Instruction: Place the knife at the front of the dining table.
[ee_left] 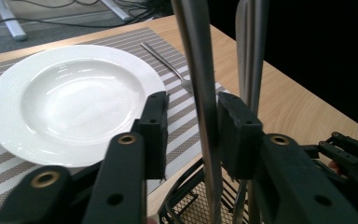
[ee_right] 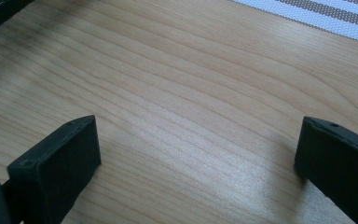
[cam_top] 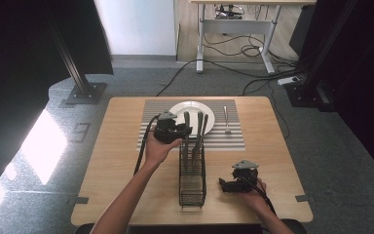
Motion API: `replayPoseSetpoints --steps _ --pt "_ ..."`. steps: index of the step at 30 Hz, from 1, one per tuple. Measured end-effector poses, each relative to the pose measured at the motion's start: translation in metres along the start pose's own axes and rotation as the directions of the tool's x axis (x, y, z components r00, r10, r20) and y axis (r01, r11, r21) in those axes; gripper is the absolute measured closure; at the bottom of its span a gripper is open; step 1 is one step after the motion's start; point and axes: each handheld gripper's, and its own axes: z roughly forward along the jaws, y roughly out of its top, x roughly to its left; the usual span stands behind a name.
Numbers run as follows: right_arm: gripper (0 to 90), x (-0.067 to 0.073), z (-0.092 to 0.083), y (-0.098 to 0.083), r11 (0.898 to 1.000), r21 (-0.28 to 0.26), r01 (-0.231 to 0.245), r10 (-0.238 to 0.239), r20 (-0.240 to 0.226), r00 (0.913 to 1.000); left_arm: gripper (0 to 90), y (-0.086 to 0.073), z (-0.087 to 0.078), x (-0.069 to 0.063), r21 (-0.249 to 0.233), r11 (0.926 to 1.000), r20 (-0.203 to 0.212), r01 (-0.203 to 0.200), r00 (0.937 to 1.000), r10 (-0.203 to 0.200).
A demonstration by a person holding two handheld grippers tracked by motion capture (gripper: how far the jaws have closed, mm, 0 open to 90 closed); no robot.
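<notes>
Cutlery handle (ee_left: 205,107) stands between the left gripper (ee_left: 193,128) pads, contact unclear, its lower end hidden in the caddy (cam_top: 192,183)

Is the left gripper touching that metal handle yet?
Cannot tell. In the left gripper view, the handle stands between the left gripper pads, close, but contact is unclear.

Wooden table (cam_top: 126,161); striped placemat (cam_top: 153,109); wire caddy (cam_top: 192,187)
</notes>
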Motion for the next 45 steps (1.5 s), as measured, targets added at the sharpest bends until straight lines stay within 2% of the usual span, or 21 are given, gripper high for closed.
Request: replayPoseSetpoints --steps 8,18,21,30,32,36,45 --pt "0.4 0.000 0.000 0.000 1.000 -0.001 0.001 -0.001 0.000 1.0000 77.6 -0.001 0.000 -0.002 -0.011 0.9998 0.028 -0.014 0.9995 0.015" --pt "0.6 0.000 0.000 0.000 1.000 -0.001 0.002 -0.002 -0.002 1.0000 79.7 -0.001 0.000 -0.001 -0.019 0.9998 0.046 -0.005 0.9989 0.006" --pt "0.6 0.000 0.000 0.000 1.000 -0.001 0.002 -0.002 -0.002 1.0000 80.6 -0.002 -0.001 -0.001 -0.030 0.9995 0.060 0.006 0.9982 -0.004" --pt "0.7 0.000 0.000 0.000 1.000 -0.001 0.001 -0.001 -0.003 1.0000 82.7 -0.003 -0.005 -0.002 -0.065 0.9979 0.095 0.003 0.9954 0.003" --pt "0.8 0.000 0.000 0.000 1.000 -0.001 0.001 -0.001 -0.003 1.0000 83.4 -0.002 -0.008 -0.004 -0.080 0.9968 0.107 0.004 0.9942 0.004" --pt "0.9 0.000 0.000 0.000 1.000 -0.001 0.000 0.000 -0.003 1.0000 83.7 0.001 -0.014 -0.008 -0.090 0.9951 0.080 -0.042 0.9956 0.049" --pt "0.9 0.000 0.000 0.000 1.000 -0.001 0.000 0.000 -0.004 1.0000 83.7 0.014 -0.037 -0.010 -0.167 0.9856 0.098 -0.030 0.9940 0.047"
